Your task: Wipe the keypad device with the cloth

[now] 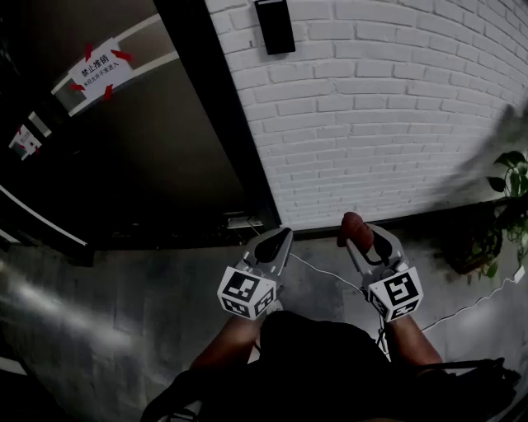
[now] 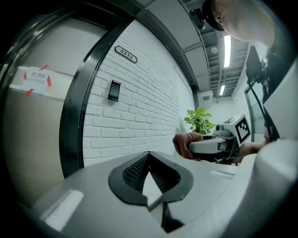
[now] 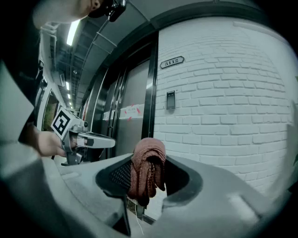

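Observation:
The black keypad device (image 1: 275,25) hangs on the white brick wall, high up, and shows small on the bricks as the keypad device (image 2: 113,90) and again as the keypad device (image 3: 171,100). My right gripper (image 1: 356,232) is shut on a folded reddish-brown cloth (image 3: 147,170), whose top pokes out as the cloth (image 1: 351,226). Held beside it at the same height, my left gripper (image 1: 283,239) is shut with nothing in it. Both sit well below the keypad and apart from the wall.
A dark door with a black frame (image 1: 216,107) stands left of the keypad, bearing a white sign with red arrows (image 1: 100,71). A room-number plate (image 3: 171,61) is above the keypad. A potted plant (image 1: 503,210) stands at the right.

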A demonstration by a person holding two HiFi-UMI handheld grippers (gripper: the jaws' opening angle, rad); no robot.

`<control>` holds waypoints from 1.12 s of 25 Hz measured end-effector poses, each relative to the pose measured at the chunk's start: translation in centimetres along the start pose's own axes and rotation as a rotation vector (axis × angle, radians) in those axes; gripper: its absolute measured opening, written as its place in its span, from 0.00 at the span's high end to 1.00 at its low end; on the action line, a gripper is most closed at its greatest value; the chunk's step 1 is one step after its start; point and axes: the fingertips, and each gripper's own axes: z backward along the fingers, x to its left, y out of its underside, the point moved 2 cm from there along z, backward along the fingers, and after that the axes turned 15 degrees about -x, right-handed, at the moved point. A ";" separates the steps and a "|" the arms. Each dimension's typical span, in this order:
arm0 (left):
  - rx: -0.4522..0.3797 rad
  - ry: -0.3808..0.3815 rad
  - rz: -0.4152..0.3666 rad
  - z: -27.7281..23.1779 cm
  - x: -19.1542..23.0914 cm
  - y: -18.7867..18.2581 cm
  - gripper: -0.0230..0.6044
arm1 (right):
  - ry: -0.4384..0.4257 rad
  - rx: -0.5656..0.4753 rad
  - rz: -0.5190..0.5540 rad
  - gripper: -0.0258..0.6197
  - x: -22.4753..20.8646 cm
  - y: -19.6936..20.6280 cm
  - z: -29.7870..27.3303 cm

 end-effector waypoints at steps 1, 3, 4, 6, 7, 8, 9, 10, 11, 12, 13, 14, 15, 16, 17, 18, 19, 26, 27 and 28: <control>-0.002 0.001 -0.001 -0.2 0.6 -0.1 0.94 | 0.002 0.001 -0.001 0.74 -0.1 0.1 -0.6; -0.005 0.005 -0.002 -0.7 1.7 -0.2 0.94 | 0.009 0.003 -0.004 0.74 -0.3 0.6 -1.6; -0.006 0.010 -0.003 -0.9 2.2 -0.3 0.94 | 0.016 0.005 -0.006 0.74 -0.4 0.9 -2.1; -0.004 0.022 -0.002 -1.4 3.3 -0.4 0.94 | 0.033 0.010 -0.007 0.74 -0.6 1.3 -3.2; -0.003 0.028 -0.001 -1.6 3.9 -0.4 0.94 | 0.038 0.010 -0.006 0.74 -0.7 1.3 -3.8; -0.002 0.034 0.000 -1.8 4.4 -0.5 0.94 | 0.041 0.008 -0.005 0.74 -0.6 1.2 -4.4; -0.003 0.039 0.001 -2.1 5.0 -0.6 0.94 | 0.044 0.007 -0.002 0.73 -0.7 1.2 -5.0; -0.005 0.044 0.001 -2.3 5.6 -0.7 0.94 | 0.049 0.006 0.001 0.74 -0.7 1.1 -5.7; -0.006 0.050 0.001 -2.5 6.2 -0.9 0.94 | 0.053 0.005 0.004 0.74 -0.7 1.1 -6.3; -0.007 0.056 0.000 -2.7 6.8 -1.0 0.94 | 0.057 0.003 0.009 0.74 -0.7 0.9 -6.9; -0.006 0.063 -0.001 -2.9 7.4 -1.1 0.94 | 0.060 -0.001 0.016 0.74 -0.7 0.6 -7.7; -0.005 0.069 0.000 -3.1 8.1 -1.3 0.94 | 0.061 -0.007 0.025 0.74 -0.6 0.2 -8.5; -0.004 0.074 0.004 -3.2 8.7 -1.4 0.94 | 0.061 -0.013 0.032 0.74 -0.4 -0.2 -9.4; -0.003 0.080 0.009 -3.4 9.4 -1.5 0.94 | 0.063 -0.019 0.038 0.74 -0.4 -0.5 -10.2; -0.001 0.087 0.017 -3.6 9.9 -1.5 0.94 | 0.067 -0.023 0.040 0.74 -0.4 -0.7 -11.0; 0.003 0.097 0.027 -3.8 10.4 -1.4 0.94 | 0.070 -0.028 0.038 0.74 -0.5 -1.0 -11.9; 0.008 0.113 0.038 -4.0 10.7 -1.3 0.94 | 0.074 -0.034 0.030 0.74 -0.6 -1.4 -12.8; 0.023 0.214 0.073 -5.0 14.4 -0.7 0.94 | 0.110 -0.094 0.120 0.73 -2.2 -6.1 -20.4; 0.023 0.220 0.071 -4.9 15.1 -0.9 0.94 | 0.114 -0.105 0.152 0.74 -2.5 -7.1 -21.6; 0.024 0.228 0.068 -4.9 15.8 -0.9 0.94 | 0.121 -0.116 0.187 0.74 -2.8 -8.0 -22.6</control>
